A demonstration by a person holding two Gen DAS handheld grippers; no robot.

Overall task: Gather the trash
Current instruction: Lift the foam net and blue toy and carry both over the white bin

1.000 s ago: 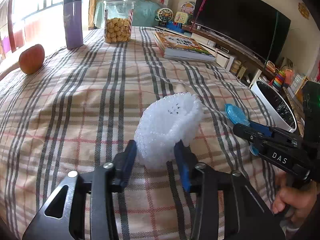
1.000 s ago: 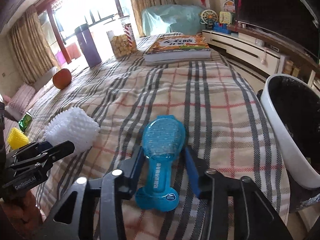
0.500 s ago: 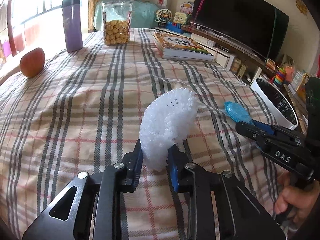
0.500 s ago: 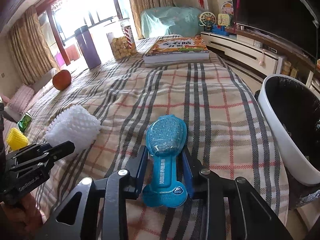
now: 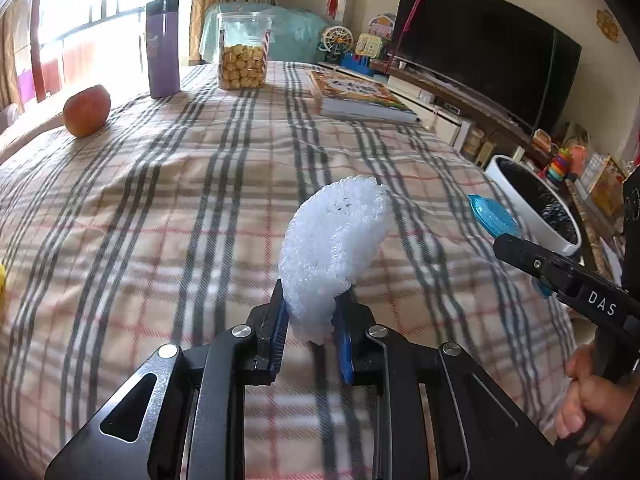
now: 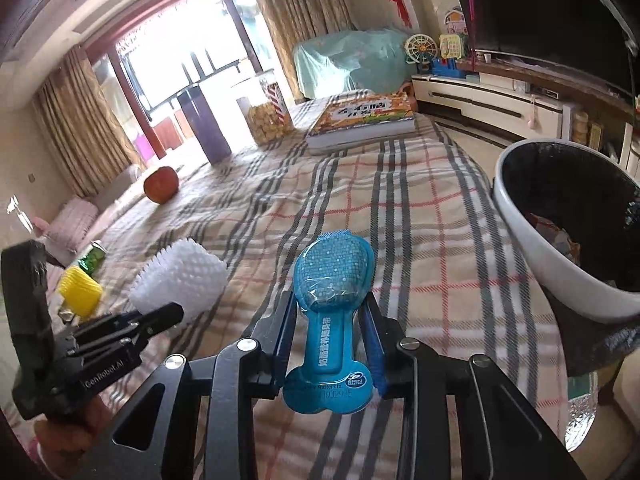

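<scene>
My left gripper (image 5: 310,320) is shut on a white foam fruit net (image 5: 334,248) and holds it squeezed above the plaid cloth; the net also shows in the right wrist view (image 6: 180,284). My right gripper (image 6: 330,320) is shut on a blue plastic package (image 6: 330,300), lifted off the cloth; its tip shows in the left wrist view (image 5: 492,216). A white bin with a black liner (image 6: 560,264) stands off the right edge, also in the left wrist view (image 5: 536,216). A yellow foam net (image 6: 80,294) and a green can (image 6: 94,258) lie at the left.
On the plaid-covered table (image 5: 160,200) stand an apple (image 5: 86,110), a purple tumbler (image 5: 162,48), a jar of snacks (image 5: 242,56) and a book (image 5: 360,96) at the far end. A TV (image 5: 480,48) and a toy-covered cabinet are beyond the right edge.
Both grippers closed: the left on the white foam net, squeezing it, the right on the blue package. Both items have since been lifted off the cloth.
</scene>
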